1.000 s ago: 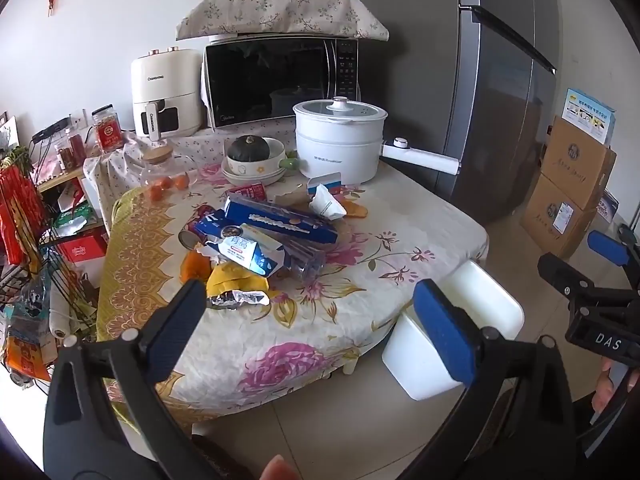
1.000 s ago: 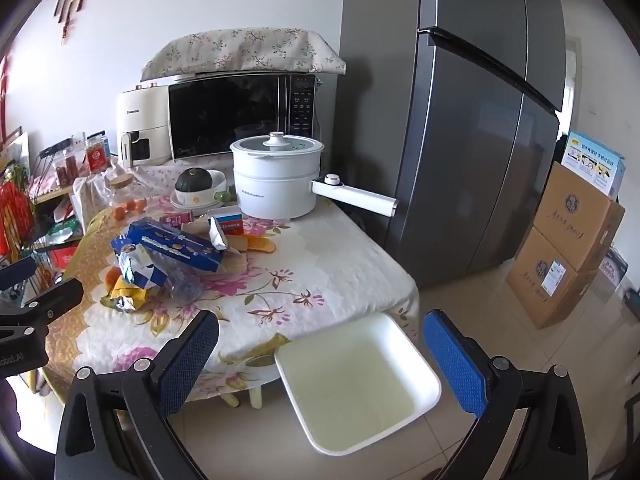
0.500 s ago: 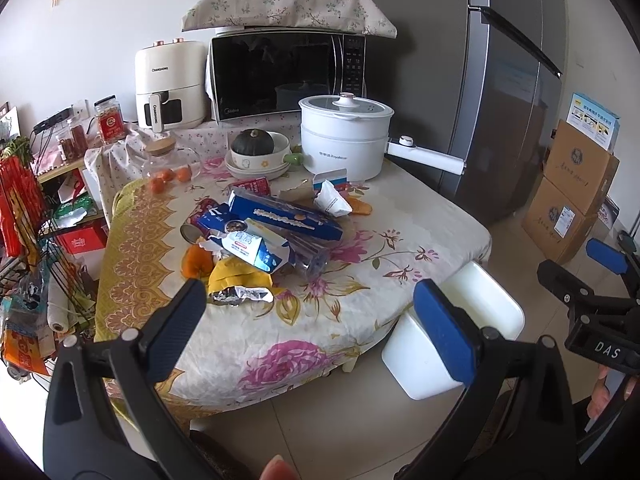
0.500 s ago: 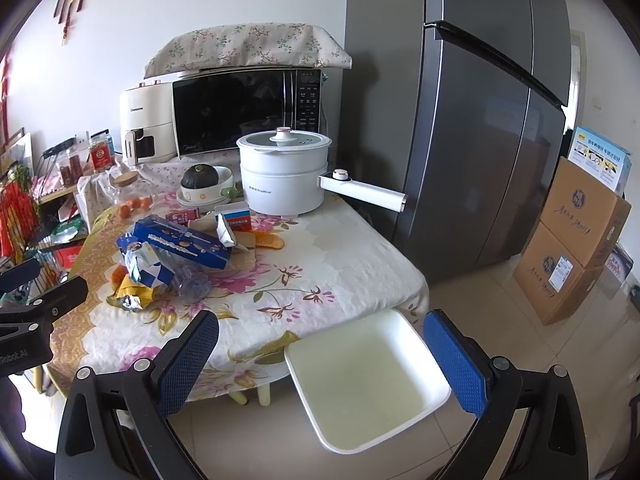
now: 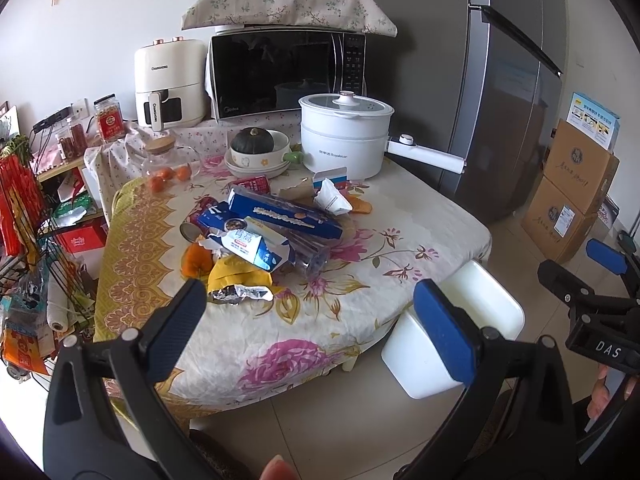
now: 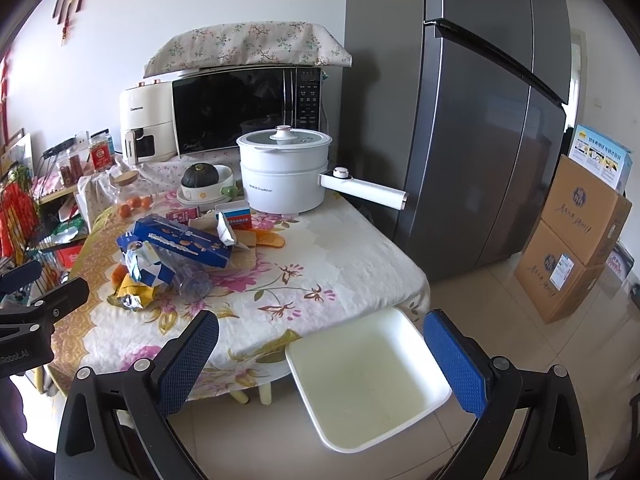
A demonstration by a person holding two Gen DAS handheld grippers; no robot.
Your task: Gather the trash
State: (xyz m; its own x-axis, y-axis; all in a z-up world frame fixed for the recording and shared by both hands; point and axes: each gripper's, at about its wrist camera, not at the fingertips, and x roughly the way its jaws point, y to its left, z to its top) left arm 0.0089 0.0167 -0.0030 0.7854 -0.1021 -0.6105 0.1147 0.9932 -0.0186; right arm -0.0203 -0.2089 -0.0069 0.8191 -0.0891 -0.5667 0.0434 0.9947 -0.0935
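So both grippers are hanging out in front of the table, nothing grabbed. The left gripper (image 5: 310, 320) has its blue-padded fingers spread wide with only air between them, and the right gripper (image 6: 320, 356) is just as wide apart, also empty. The right one peeks into the left wrist view at the far right edge, well off the table.

The trash is a messy pile on the floral tablecloth (image 5: 320, 320), left of centre. On top there's a long blue cracker box (image 5: 284, 216) lying diagonal, and a crushed blue and white milk carton (image 5: 256, 248) just in front of it. A clear plastic bottle (image 5: 312, 258) lies on its side right beside the carton. Nearest the table edge is a yellow wrapper (image 5: 236, 276) with a crumpled foil wrapper (image 5: 240, 293) touching it. An orange peel (image 5: 196, 260) sits to the left of those, and a tipped-over can (image 5: 190, 233) lies behind it. Behind the box is a torn white carton (image 5: 332, 198), plus another bit of orange peel (image 5: 360, 207) beside it.

The white bin (image 6: 368, 376) stands on the tiled floor against the near right corner of the table, open and looking empty. In the right wrist view it sits between that gripper's fingers, but further back.

Back of the table has a white electric pot (image 5: 344, 136) and a bowl holding a dark green squash (image 5: 252, 141).
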